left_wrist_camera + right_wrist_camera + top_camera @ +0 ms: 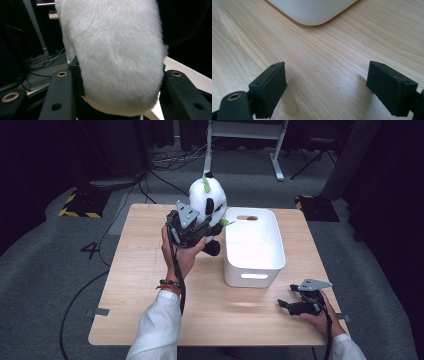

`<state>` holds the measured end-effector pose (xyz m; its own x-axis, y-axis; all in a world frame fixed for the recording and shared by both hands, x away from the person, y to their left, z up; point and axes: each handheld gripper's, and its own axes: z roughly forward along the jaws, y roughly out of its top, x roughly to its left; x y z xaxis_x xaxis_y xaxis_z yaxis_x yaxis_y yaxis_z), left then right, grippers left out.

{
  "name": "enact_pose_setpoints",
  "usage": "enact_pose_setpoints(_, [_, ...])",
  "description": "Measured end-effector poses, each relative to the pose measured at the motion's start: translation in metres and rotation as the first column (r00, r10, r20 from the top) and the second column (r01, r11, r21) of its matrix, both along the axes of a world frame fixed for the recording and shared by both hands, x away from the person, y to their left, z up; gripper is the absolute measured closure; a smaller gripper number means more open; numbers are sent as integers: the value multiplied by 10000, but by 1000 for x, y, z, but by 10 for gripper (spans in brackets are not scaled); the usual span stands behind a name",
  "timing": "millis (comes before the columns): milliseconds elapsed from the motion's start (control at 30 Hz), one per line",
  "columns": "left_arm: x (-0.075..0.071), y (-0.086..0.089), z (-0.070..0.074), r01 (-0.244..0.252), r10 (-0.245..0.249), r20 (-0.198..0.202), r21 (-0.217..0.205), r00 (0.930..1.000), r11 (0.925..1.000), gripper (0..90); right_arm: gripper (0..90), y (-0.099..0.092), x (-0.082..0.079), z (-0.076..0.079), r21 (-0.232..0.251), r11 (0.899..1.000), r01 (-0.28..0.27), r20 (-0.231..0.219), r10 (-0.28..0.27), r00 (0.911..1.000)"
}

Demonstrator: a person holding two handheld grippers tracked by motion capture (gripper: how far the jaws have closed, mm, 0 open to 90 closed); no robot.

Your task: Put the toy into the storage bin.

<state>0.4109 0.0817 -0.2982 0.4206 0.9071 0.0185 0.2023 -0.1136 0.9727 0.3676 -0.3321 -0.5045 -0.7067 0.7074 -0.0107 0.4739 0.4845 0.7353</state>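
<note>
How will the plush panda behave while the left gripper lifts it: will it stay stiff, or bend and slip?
The plush panda is probably soft and light: its fur bulges between the left gripper jaws, which are shut on it. It may sag or swing, since only one side is held. Slipping seems unlikely, because the fuzzy fabric should give good friction.

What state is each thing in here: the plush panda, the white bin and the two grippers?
Plush panda: gripped, upright, beside the bin's left wall.
White bin: upright on the table, nothing visible inside.
Left gripper: shut on the panda's white body.
Right gripper: open, holding nothing, low over the wooden table near the bin's front corner.
</note>
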Motion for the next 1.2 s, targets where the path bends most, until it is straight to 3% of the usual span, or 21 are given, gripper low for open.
enact_pose_setpoints(567, [-9, -21, 30, 537, -529, 540, -135, 9971, 9985, 493, 160, 0, 0, 0, -1, 10000, 9, -4, -9, 10000])
enact_pose_setpoints(1200, [-10, -54, 31, 1467, -1433, 650, -518, 9875, 9878, 489, 160, 0, 0, 0, 5, 10000, 2, -6, -2, 10000])
